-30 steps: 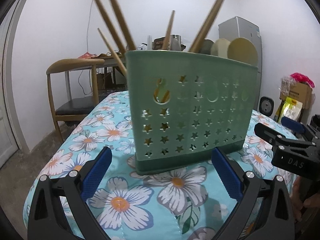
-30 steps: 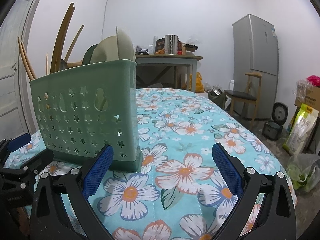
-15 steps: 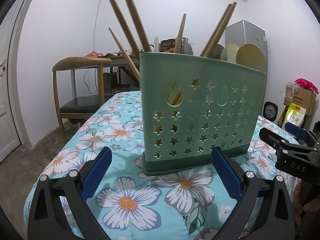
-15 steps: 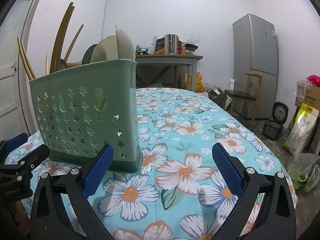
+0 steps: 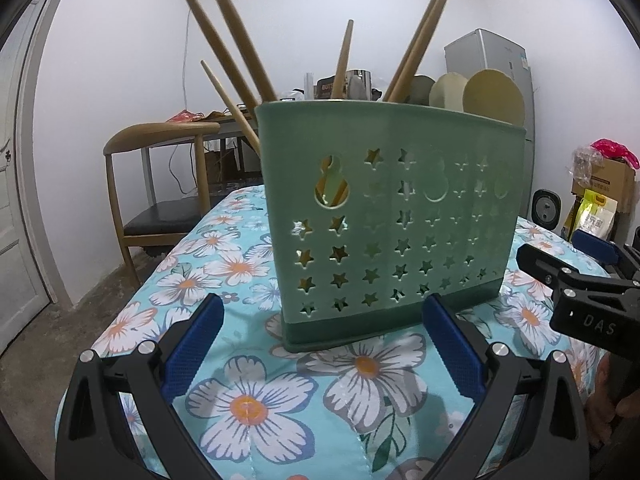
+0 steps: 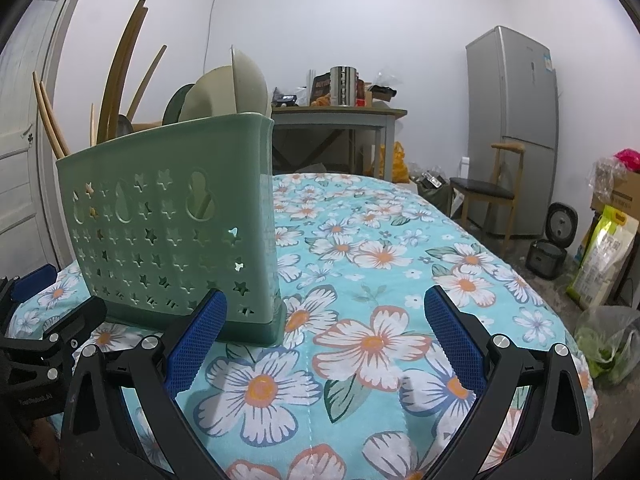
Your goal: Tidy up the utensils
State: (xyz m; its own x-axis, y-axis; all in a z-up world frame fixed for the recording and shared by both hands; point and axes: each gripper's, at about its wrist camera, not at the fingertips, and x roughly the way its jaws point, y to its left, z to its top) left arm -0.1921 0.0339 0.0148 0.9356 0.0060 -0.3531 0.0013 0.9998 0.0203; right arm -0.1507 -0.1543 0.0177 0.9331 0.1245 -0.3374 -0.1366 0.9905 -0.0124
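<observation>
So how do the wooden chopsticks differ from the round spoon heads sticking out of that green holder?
The wooden chopsticks are thin, brown rods that lean at steep angles and rise far above the green holder. The round spoon heads are broad, pale discs that sit low, just clearing the rim. The chopsticks fill the near end in the left wrist view, the spoon heads the far end. Both stand inside the same holder.

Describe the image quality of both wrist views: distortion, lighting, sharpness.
Left wrist view: strong fisheye bend, the door frame bows and the corners go black; soft even light, the green holder is sharp, with a faint shadow on the flowered cloth. Right wrist view: same bowing on the fridge, a small glare streak on the holder's corner, no motion blur.
</observation>
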